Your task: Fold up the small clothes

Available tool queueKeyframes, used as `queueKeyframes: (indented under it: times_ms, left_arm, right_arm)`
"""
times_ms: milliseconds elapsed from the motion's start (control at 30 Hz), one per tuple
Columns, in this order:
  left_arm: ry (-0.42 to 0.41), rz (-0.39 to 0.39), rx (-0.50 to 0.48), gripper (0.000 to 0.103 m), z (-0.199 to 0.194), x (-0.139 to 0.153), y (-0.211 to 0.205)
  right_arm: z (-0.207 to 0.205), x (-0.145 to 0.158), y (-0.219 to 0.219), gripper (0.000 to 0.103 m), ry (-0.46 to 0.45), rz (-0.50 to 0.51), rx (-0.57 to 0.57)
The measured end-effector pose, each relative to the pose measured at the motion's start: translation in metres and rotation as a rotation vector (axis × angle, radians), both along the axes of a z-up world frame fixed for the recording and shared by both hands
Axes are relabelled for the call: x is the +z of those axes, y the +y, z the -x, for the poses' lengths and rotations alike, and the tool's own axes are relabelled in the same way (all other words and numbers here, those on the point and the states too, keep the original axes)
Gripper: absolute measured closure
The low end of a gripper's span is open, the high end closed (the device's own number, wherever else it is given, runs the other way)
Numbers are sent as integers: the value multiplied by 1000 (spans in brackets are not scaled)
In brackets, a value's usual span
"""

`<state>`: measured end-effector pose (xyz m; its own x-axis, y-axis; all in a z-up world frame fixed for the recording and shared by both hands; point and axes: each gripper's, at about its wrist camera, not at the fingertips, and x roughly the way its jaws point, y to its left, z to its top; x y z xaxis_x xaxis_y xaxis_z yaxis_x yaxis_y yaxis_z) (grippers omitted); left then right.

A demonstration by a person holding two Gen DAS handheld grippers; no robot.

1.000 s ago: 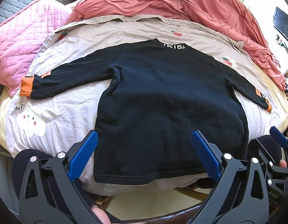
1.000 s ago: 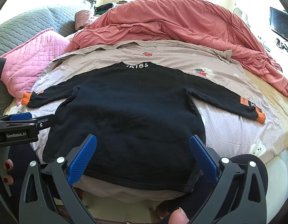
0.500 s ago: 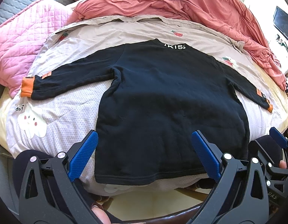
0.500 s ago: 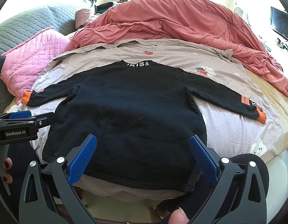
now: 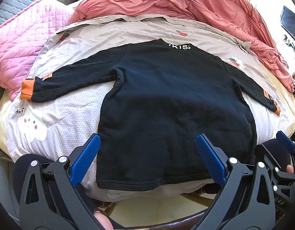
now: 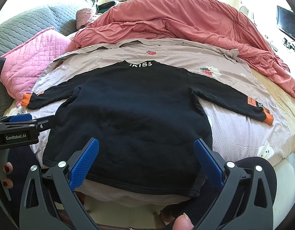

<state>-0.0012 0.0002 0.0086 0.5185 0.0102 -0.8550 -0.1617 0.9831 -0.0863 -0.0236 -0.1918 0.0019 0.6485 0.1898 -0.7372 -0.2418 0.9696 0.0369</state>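
Note:
A small black sweatshirt (image 5: 166,103) (image 6: 132,118) with orange cuffs lies flat on the bed, collar away from me, both sleeves spread out to the sides. Its hem hangs at the near edge of the bed. My left gripper (image 5: 147,157) hovers open just above the hem's left half, nothing between its blue pads. Over the hem's right half my right gripper (image 6: 145,159) also stands open and holds nothing. The left gripper (image 6: 23,128) shows side-on at the left of the right wrist view.
The sweatshirt rests on a pale printed sheet (image 5: 57,107) (image 6: 239,134). A salmon duvet (image 6: 185,23) is bunched at the far side. A pink quilted pillow (image 5: 19,44) lies at the left. A dark screen (image 6: 289,23) stands at the far right.
Both grippers have barely shifted; the views drifted slightly. The sweatshirt lies as before.

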Motion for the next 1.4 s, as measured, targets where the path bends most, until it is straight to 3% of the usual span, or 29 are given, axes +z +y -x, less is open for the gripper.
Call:
queueKeyframes:
  times_ms: [400, 667, 1400]
  left_arm:
    - [7, 0, 6, 9, -5, -7, -1]
    - [7, -19, 24, 9, -28, -8, 1]
    - [8, -50, 46, 9, -143, -19, -10]
  right_arm:
    - [-7, -2, 0, 4, 16, -1, -4]
    - [-26, 2, 0, 4, 11, 5, -5]
    - [-155, -5, -20, 4, -19, 25, -138]
